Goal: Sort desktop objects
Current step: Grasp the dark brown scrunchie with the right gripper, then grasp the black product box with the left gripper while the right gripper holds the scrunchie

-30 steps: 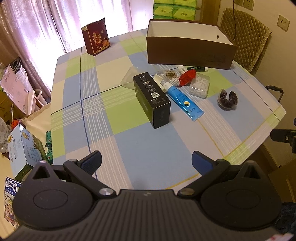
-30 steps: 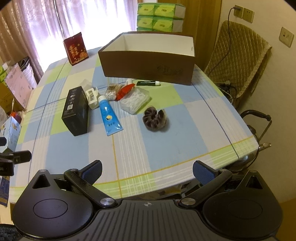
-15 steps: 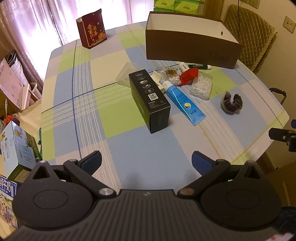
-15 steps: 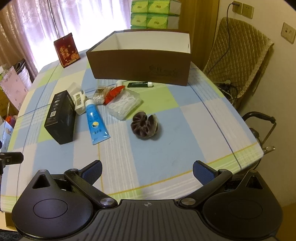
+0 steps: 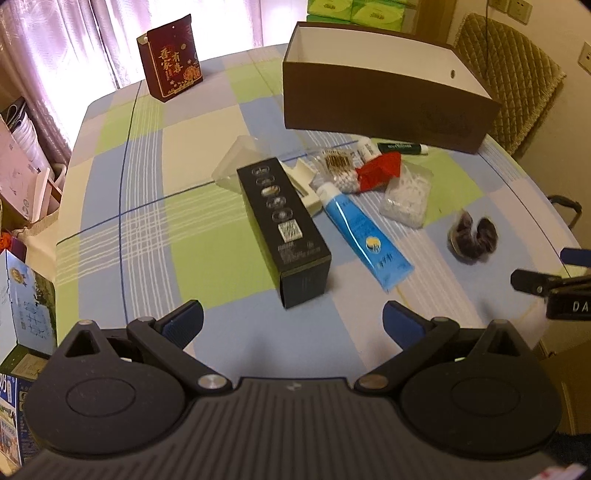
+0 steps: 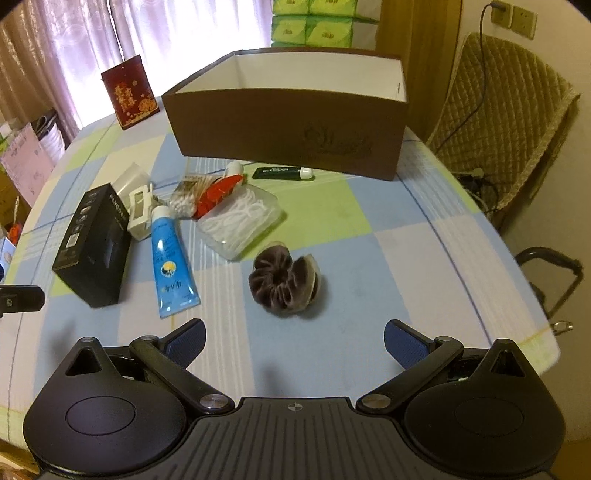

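Observation:
A checked tablecloth carries a black carton (image 5: 284,229) (image 6: 94,245), a blue tube (image 5: 364,236) (image 6: 170,258), a brown scrunchie (image 5: 472,238) (image 6: 284,282), a clear tub of white floss picks (image 5: 408,195) (image 6: 240,221), a bag of cotton swabs (image 6: 192,194), a red packet (image 5: 380,170) and a dark green tube (image 6: 282,172). An open brown box (image 5: 380,107) (image 6: 288,129) stands behind them. My left gripper (image 5: 293,323) is open, just short of the black carton. My right gripper (image 6: 293,338) is open, just short of the scrunchie.
A red gift bag (image 5: 170,62) (image 6: 129,92) stands at the far left of the table. Green tissue packs (image 6: 321,26) are stacked behind the box. A padded chair (image 6: 498,122) is at the right. Boxes and bags (image 5: 22,295) sit on the floor at the left.
Both grippers have moved forward over the table toward the objects: the left closer to the black carton, the right closer to the scrunchie. Both stay open.

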